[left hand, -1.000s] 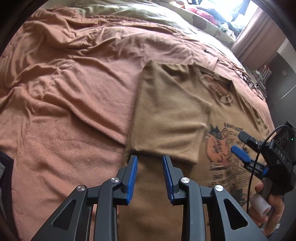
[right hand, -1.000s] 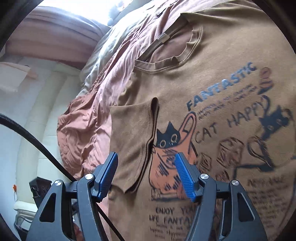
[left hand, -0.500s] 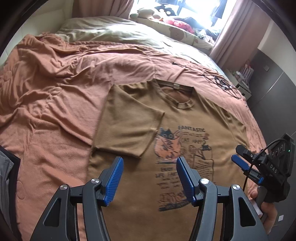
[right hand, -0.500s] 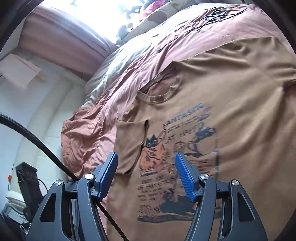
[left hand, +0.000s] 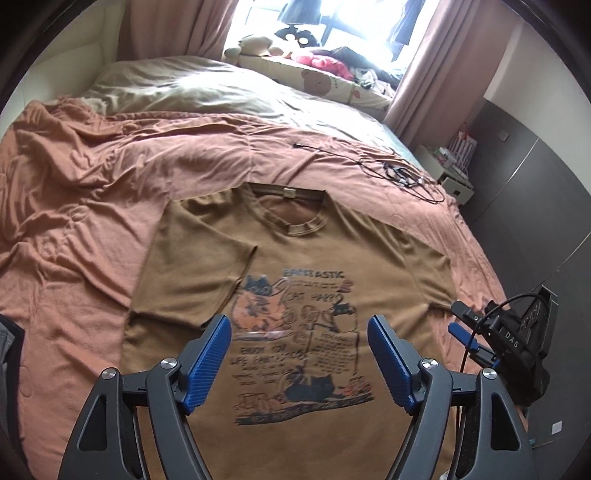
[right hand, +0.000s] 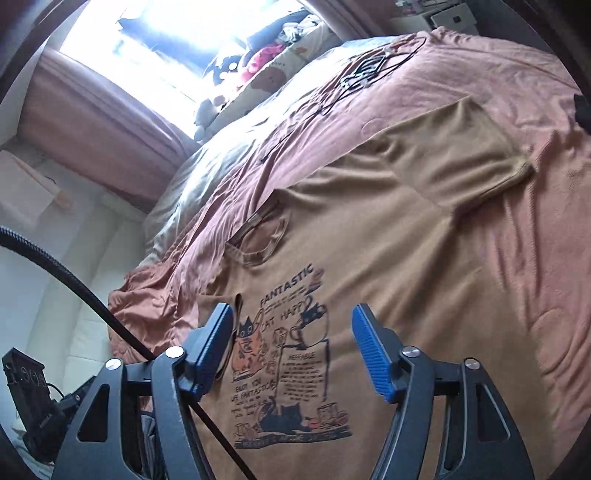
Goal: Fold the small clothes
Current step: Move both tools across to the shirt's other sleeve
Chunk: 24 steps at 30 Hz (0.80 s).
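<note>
T-shirt [left hand: 332, 266] flat on blanket [left hand: 92, 206], one sleeve [left hand: 195, 273] folded onto chest; cables [left hand: 399, 173] beyond collar, pillows [left hand: 332, 81] farther back

A rumpled rust-orange blanket [left hand: 110, 192] covers most of the bed, with an olive-beige duvet [left hand: 177, 88] bunched at the far end. A thin black cable [left hand: 399, 173] lies tangled on the blanket near the bed's far right edge. Along the bright window [left hand: 332, 18] sit a bear-print cushion [left hand: 332, 83], a beige plush toy [left hand: 255, 46] and a red plush [left hand: 325, 62]. Dusty pink curtains [left hand: 436, 62] hang at both sides. A white bedside unit [left hand: 456, 182] stands against the dark grey wall [left hand: 524, 177].
</note>
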{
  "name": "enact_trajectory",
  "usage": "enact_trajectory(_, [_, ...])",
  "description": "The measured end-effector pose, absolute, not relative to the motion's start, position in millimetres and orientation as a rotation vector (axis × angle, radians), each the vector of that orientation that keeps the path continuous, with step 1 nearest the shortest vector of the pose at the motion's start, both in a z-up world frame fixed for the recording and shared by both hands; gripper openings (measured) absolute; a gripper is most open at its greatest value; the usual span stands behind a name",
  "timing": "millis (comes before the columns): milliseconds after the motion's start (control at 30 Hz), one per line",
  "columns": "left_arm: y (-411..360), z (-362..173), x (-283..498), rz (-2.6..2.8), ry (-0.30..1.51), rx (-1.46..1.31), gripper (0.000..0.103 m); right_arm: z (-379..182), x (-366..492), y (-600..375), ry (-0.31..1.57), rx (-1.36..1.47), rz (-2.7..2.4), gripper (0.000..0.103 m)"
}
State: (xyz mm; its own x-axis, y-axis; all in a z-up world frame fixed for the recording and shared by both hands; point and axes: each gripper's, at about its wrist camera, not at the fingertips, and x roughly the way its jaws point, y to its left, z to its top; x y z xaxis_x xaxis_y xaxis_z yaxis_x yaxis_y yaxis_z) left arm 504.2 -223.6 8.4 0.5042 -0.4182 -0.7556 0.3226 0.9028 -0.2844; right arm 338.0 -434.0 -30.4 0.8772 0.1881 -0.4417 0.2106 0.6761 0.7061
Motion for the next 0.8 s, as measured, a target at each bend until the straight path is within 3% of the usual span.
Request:
enact_trajectory(567, [-374.9, -43.6, 535.4, -0.629, 0.993, -0.042, 0.078, -78.2, 293.6, -542.8, 0.413, 1.017, -0.133, 0.07])
enact_trajectory(700, [-408.7, -58.4, 543.0, -0.693, 1.002, -0.035, 0.066, -84.1, 296.5, -557.1, 0.391, 1.042, -0.13, 0.069])
enact_trajectory(800, [-433.1, -73.9, 550.1, -0.728, 1.017, -0.033, 0.057, -95.0, 302.4, -567.3, 0.381, 1.078, -0.112, 0.058])
